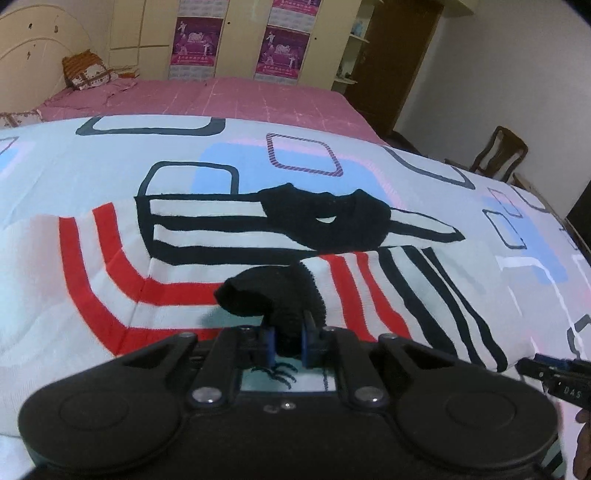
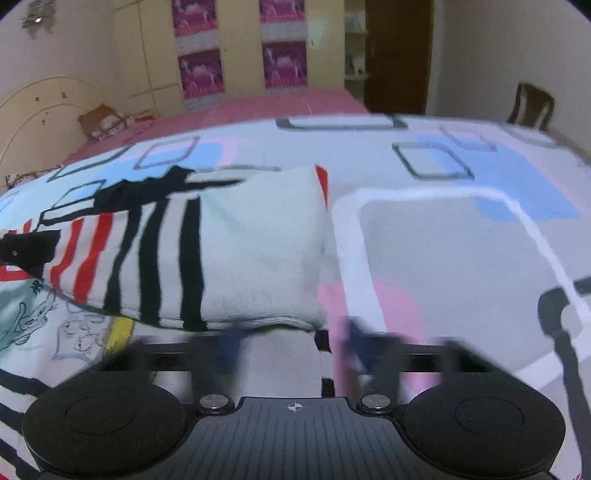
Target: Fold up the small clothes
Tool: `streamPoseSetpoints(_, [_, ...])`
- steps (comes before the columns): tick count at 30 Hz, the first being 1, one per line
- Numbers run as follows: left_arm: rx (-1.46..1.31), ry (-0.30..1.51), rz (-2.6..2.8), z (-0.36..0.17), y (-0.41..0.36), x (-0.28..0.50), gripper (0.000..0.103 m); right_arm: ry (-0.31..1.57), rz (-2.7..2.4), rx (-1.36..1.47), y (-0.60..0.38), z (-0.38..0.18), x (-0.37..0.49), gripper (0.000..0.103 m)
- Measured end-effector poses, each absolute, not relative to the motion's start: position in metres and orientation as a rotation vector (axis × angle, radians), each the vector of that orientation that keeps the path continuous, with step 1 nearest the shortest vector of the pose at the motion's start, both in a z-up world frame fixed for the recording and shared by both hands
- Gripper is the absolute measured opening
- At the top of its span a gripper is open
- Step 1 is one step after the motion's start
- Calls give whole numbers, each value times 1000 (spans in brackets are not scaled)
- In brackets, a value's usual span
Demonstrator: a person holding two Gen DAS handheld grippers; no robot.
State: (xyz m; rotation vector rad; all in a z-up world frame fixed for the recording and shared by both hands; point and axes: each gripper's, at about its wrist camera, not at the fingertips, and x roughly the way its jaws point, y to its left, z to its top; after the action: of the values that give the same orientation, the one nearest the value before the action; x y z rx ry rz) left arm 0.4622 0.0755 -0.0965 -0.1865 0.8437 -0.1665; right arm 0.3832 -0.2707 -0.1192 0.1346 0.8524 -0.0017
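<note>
- Left gripper (image 1: 287,341) pinches the black cuff (image 1: 273,295) of the striped sweater (image 1: 177,254) at 6 o'clock.
- Sweater lies on the patterned quilt (image 1: 110,162).
- Right gripper (image 2: 291,347) is spread wide, at the sweater's hem (image 2: 258,314), 6 o'clock.

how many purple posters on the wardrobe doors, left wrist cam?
4. Two full purple posters sit side by side on the cream wardrobe doors: left one, right one. Above each, a cropped one at the frame top: left, right. More may lie outside the frame.
</note>
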Motion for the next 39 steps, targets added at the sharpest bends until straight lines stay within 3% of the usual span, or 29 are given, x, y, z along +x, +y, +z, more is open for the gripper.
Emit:
streamPoseSetpoints(6, [-143,903,-178,-115,73,468,16,871,-11,134,-272,-123,383,37])
streamPoseSetpoints(8, [-122,888,-158,-112,76,464,38,847,-17,146,-274,-115,379,37])
streamPoseSetpoints(9, [-113,862,-126,-108,79,460,69,822,-23,150,-276,-111,377,37])
streamPoseSetpoints(10, [-113,828,-101,-104,83,457,83,804,-21,159,-278,-106,376,37])
streamPoseSetpoints(11, [-119,798,-87,-102,87,455,79,791,-16,168,-279,-103,376,37])
streamPoseSetpoints(13, [-149,840,-113,-105,92,465,54,769,0,184,-278,-100,380,37])
streamPoseSetpoints(17, [-80,893,-138,-119,81,481,49,792,44,163,-263,-107,402,37])
streamPoseSetpoints(19, [-64,897,-142,-116,79,480,41,846,31,109,-258,-116,411,37])
streamPoseSetpoints(21, [-99,882,-149,-113,84,479,44,830,59,137,-264,-107,414,37])
streamPoseSetpoints(23, [-123,874,-139,-116,87,480,57,771,50,235,-283,-99,423,37])
streamPoseSetpoints(26, [-154,860,-143,-121,87,486,56,744,1,361,-313,-97,461,37])
streamPoseSetpoints(28, [-152,850,-148,-122,85,489,31,751,-14,402,-328,-103,490,37])
streamPoseSetpoints(30, [-185,848,-170,-124,87,492,17,786,14,513,-344,-117,516,37])
streamPoseSetpoints(33, [-211,837,-188,-125,89,492,7,839,70,631,-361,-140,539,37])
streamPoseSetpoints(34, [-212,811,-187,-123,90,488,6,828,96,642,-365,-141,539,32])
streamPoseSetpoints(35, [-222,751,-181,-118,91,479,6,827,119,616,-365,-139,540,7])
streamPoseSetpoints(39, [-208,756,-117,-133,95,469,6,814,95,401,-353,-132,535,7])
